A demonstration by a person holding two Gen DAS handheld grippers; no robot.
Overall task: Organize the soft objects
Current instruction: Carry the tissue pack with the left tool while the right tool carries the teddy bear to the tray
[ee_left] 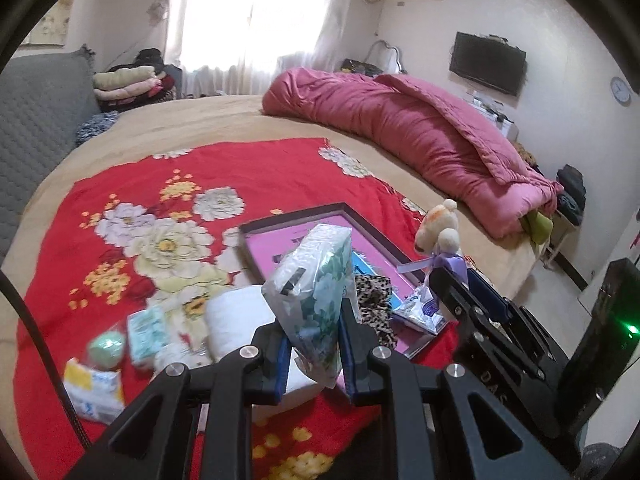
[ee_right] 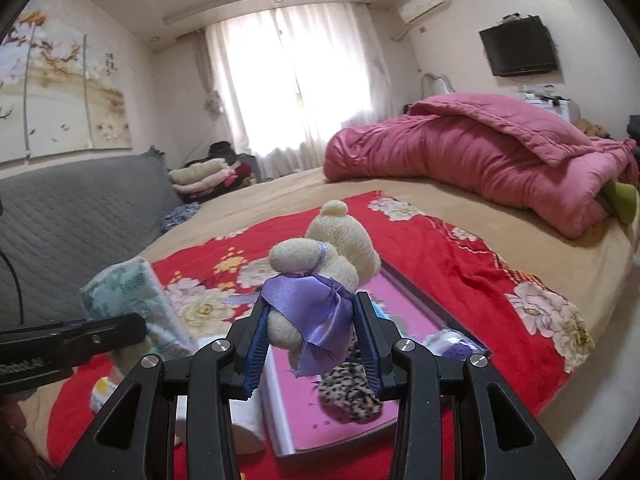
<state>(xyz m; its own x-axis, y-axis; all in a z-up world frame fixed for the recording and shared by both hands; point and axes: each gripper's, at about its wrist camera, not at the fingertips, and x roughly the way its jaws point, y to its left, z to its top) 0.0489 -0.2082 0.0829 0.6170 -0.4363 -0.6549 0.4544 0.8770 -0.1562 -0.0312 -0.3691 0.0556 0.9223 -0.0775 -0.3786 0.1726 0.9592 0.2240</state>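
Left tool (ee_left: pixel 313 354) clenched on floral-print plastic tissue pack (ee_left: pixel 316 292), held above near edge of bed. Right tool (ee_right: pixel 311 342) grasping cream plush bear with purple satin bow (ee_right: pixel 320 276), over pink-lined dark-framed flat box (ee_right: pixel 400 312) on red floral bedspread (ee_left: pixel 140 208). Risks: slick wrapper slides out; bear pinched by bow only, may twist loose; tools close, could collide.
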